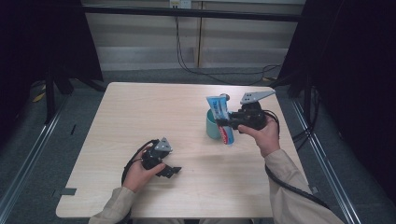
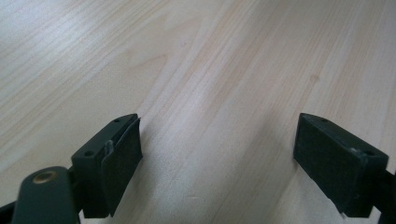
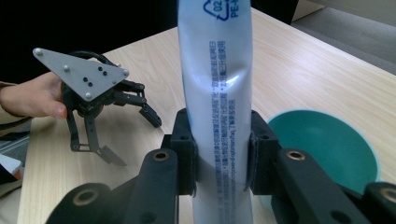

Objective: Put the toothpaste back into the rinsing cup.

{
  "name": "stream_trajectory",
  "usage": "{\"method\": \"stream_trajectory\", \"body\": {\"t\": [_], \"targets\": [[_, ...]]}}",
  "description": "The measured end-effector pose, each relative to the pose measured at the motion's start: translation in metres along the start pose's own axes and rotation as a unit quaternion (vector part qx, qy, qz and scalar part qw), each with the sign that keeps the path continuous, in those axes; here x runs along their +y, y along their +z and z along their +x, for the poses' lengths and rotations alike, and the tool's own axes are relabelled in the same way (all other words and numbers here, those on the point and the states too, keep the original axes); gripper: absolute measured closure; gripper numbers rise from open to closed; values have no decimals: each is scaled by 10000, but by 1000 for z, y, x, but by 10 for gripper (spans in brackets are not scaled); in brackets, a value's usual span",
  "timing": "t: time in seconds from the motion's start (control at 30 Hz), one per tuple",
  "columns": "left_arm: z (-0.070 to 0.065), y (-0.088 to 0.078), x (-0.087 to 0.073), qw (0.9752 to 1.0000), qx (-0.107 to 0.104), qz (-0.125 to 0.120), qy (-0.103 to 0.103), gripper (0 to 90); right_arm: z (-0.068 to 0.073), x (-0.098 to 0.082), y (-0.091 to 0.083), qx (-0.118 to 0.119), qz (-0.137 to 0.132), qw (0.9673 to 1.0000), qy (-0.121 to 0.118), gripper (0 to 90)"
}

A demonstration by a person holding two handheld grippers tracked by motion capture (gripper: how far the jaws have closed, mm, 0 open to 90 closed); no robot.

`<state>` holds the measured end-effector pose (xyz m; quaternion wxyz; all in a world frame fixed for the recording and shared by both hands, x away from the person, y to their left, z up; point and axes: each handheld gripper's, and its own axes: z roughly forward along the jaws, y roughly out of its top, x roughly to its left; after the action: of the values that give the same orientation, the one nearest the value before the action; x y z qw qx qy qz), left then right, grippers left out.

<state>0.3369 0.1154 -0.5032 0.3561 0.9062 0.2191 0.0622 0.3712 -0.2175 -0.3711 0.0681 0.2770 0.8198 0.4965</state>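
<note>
Left tool (image 1: 171, 171) rests low on the pale wood-grain bench (image 1: 140, 121), black jaws spread wide, nothing between them. Right tool (image 3: 219, 149) is clamped on a glossy white-and-blue toothpaste tube (image 3: 217, 93), upright beside a round teal cup (image 3: 327, 149)

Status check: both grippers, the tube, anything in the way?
Right hand-held gripper shut on toothpaste tube, beside teal cup. Left hand-held gripper open over bare table. No obstruction seen.

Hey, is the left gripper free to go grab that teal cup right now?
Probably yes. The left gripper is open and empty, with bare table between it and the teal cup, though the right gripper holds a toothpaste tube at the cup.
</note>
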Motion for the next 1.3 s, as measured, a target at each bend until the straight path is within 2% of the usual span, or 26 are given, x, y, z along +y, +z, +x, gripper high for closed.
{"method": "stream_trajectory", "body": {"t": [0.03,0.1,0.47,1.1,1.3], "targets": [[0,0,0,10000,4,-15,-22,146,0,1,0,14,-16,10000,6,700],[0,0,-2,10000,17,-47,67,143,0,3,1,4,-47,10000,10,700],[-1,2,-9,9993,-8,-357,66,111,-2,13,-4,3,-255,9996,90,699],[-1,2,-9,9993,-11,-351,85,100,-7,31,-8,-24,-526,9985,164,698],[-1,2,-9,9993,-1,-360,85,98,-6,36,-7,-57,-517,9986,134,697]]}}
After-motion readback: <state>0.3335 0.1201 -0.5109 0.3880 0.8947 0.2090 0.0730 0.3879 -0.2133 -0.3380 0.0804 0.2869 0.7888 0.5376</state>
